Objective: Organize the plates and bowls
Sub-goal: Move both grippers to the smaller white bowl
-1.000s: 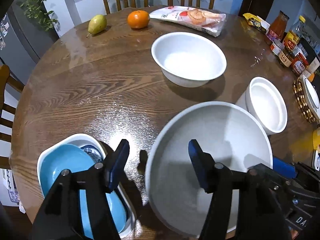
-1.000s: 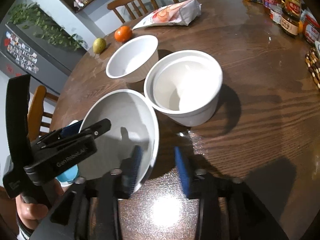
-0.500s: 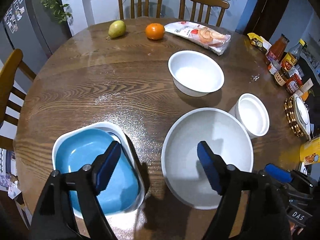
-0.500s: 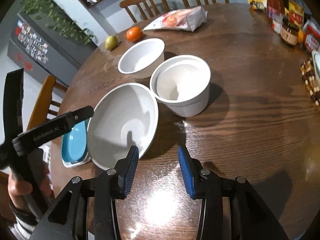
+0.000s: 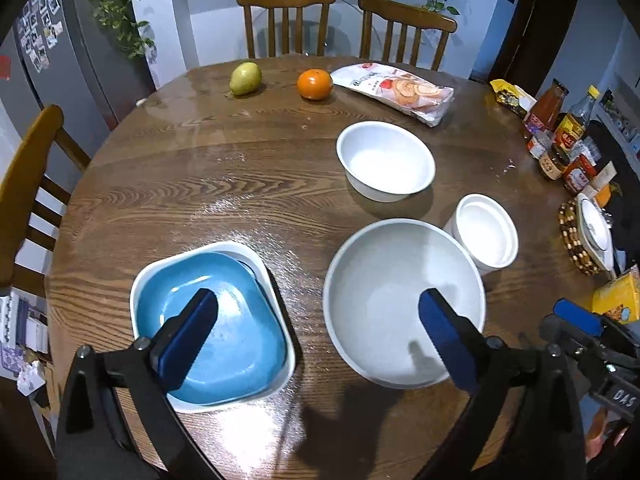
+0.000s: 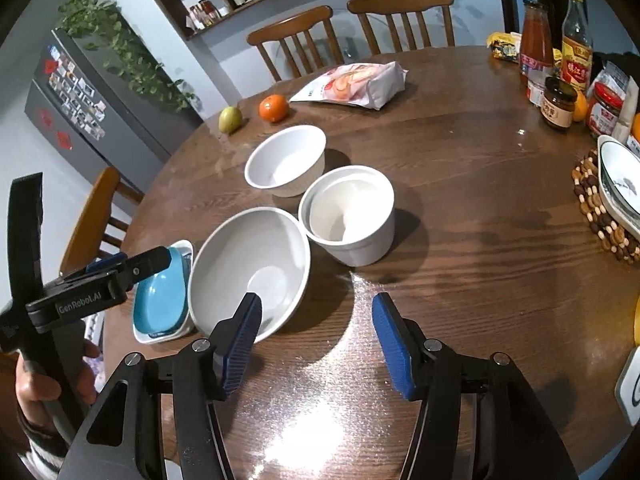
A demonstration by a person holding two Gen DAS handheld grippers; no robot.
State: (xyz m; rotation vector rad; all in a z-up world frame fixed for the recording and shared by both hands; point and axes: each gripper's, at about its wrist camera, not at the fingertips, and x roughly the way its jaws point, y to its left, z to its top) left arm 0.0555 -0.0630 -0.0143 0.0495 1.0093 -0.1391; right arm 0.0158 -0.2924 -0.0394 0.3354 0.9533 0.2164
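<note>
Release is what has just happened: both grippers' jaws, left (image 5: 316,328) and right (image 6: 316,344), are opening on nothing, the large white bowl (image 5: 404,300) now free on the worktop (image 5: 200,184), blue plate (image 5: 208,332) at its nine o'clock.

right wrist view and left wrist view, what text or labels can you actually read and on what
"GenRobot.AI": on the body of the left gripper, right wrist view.
"DAS": partly cut off, on the right gripper body, left wrist view.
Sauce bottles, jar and snack bag: printed labels too small or blurred to read.
</note>
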